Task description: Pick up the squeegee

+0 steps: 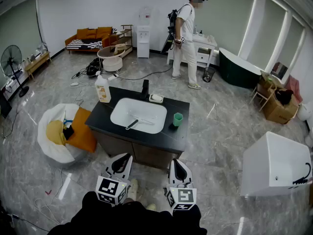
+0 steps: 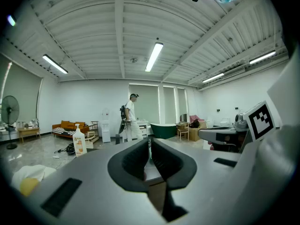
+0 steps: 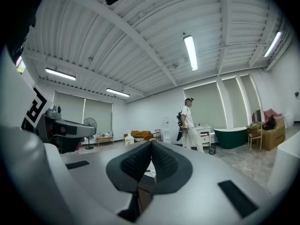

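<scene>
Down in the white sink (image 1: 146,109) of the dark counter (image 1: 172,142), the squeegee (image 1: 139,123) lies flat, its dark handle pointing toward the near-left rim. A green cup (image 1: 177,119) stands just right of the basin, and a soap bottle (image 1: 102,89) stands at the far-left corner. Both the left gripper (image 1: 122,157) and the right gripper (image 1: 177,162) hover near the counter's front edge, well short of the squeegee, each with its jaws clenched together on nothing.
</scene>
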`<act>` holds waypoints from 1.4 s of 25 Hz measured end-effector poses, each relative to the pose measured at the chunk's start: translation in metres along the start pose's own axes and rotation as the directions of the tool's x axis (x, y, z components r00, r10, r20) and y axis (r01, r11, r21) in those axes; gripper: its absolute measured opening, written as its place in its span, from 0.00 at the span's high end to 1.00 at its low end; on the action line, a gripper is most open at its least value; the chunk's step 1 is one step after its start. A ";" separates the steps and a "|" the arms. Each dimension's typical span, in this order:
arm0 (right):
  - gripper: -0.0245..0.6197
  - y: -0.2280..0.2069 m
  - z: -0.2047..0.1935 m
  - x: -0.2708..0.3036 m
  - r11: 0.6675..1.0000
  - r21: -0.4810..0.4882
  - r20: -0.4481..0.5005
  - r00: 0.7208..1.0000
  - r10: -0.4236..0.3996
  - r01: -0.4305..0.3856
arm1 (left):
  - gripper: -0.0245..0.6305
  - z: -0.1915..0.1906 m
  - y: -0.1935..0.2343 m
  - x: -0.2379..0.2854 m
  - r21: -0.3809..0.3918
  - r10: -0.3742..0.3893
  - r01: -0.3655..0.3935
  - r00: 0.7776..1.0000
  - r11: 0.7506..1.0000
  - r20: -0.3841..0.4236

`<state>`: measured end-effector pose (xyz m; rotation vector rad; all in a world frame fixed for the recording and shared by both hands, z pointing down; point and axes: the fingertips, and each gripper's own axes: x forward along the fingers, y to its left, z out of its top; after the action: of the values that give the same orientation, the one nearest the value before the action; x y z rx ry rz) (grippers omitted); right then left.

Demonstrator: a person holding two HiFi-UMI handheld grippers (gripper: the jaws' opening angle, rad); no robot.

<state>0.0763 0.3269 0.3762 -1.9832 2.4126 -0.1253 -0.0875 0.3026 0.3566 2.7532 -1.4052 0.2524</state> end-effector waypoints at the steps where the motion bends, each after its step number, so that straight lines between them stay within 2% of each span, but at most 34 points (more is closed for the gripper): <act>1: 0.94 0.001 0.000 0.001 1.000 -0.001 -0.002 1.000 0.000 0.000 | 0.91 0.000 0.001 0.000 -0.001 0.001 -0.001 1.000 1.000 -0.001; 11: 0.94 -0.007 -0.003 0.009 1.000 0.013 0.004 1.000 -0.008 0.008 | 0.91 -0.007 0.002 0.013 -0.004 -0.005 0.005 1.000 1.000 -0.018; 26: 0.94 -0.052 -0.008 0.025 0.999 0.001 -0.009 0.999 -0.044 0.044 | 0.91 -0.006 -0.014 0.063 0.002 -0.043 0.043 0.999 0.999 -0.018; 35: 0.94 -0.071 -0.013 0.076 0.999 0.031 -0.016 1.000 -0.024 0.025 | 0.91 -0.005 0.010 0.111 0.006 -0.024 0.025 0.999 1.000 -0.036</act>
<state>0.1299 0.2396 0.3971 -2.0064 2.3808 -0.1781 -0.0325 0.2084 0.3789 2.7548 -1.3638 0.3051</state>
